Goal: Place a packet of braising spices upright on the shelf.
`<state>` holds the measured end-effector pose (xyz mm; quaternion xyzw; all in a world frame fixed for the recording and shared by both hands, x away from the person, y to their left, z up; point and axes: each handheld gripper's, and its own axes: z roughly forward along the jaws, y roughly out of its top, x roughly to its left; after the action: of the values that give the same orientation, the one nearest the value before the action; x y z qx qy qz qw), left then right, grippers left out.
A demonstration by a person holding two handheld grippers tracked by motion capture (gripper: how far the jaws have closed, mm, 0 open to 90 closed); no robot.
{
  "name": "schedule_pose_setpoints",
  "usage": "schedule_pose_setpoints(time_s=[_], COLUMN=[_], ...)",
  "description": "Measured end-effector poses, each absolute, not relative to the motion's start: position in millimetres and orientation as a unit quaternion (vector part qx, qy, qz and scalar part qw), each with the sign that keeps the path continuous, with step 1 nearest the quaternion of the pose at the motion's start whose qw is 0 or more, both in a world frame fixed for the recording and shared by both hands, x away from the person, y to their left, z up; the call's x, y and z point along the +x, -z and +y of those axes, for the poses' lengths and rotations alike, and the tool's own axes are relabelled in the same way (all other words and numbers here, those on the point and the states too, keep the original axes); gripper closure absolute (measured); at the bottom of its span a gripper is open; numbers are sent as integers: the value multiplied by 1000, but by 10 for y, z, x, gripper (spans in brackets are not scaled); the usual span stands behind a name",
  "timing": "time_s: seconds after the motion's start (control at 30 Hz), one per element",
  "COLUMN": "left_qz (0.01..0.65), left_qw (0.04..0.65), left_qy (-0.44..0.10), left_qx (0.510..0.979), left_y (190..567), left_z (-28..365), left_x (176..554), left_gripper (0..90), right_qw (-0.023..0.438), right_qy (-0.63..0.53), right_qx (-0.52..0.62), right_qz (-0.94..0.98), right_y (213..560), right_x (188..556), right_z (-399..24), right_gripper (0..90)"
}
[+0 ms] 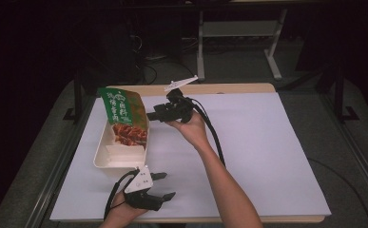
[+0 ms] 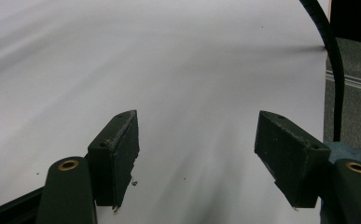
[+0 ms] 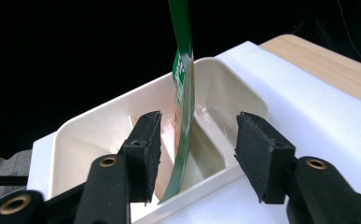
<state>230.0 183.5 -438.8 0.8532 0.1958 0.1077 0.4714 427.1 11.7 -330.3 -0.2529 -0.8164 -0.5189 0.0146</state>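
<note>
So the green snack pouch (image 1: pixel 123 115) is standing on its edge inside the cream divided tray (image 1: pixel 120 156), which is sitting on the white table cover (image 1: pixel 248 156) at about 9 o'clock from the middle of the table. The right gripper (image 1: pixel 149 115) is hovering just beside the pouch at its 3 o'clock side, jaws spread apart with the pouch edge (image 3: pixel 180 107) between them, pads not pressing on it. The left gripper (image 1: pixel 165 185) is sitting near the table's 6 o'clock edge, just below the tray, jaws wide and holding nothing (image 2: pixel 197 154).
</note>
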Motion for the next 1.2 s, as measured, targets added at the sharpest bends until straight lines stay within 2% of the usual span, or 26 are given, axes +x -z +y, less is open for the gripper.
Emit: schedule_pose_setpoints(time_s=[1.2], left_qz=[199], left_qw=[472], left_qy=[-106], left_qx=[852], left_y=[4393], left_z=[1858], left_x=[2314], left_gripper=[302], right_qw=[15], right_qy=[517], right_qx=[-271], right_qz=[-812], right_y=[3327], right_x=[4120], right_z=[-284], right_gripper=[408])
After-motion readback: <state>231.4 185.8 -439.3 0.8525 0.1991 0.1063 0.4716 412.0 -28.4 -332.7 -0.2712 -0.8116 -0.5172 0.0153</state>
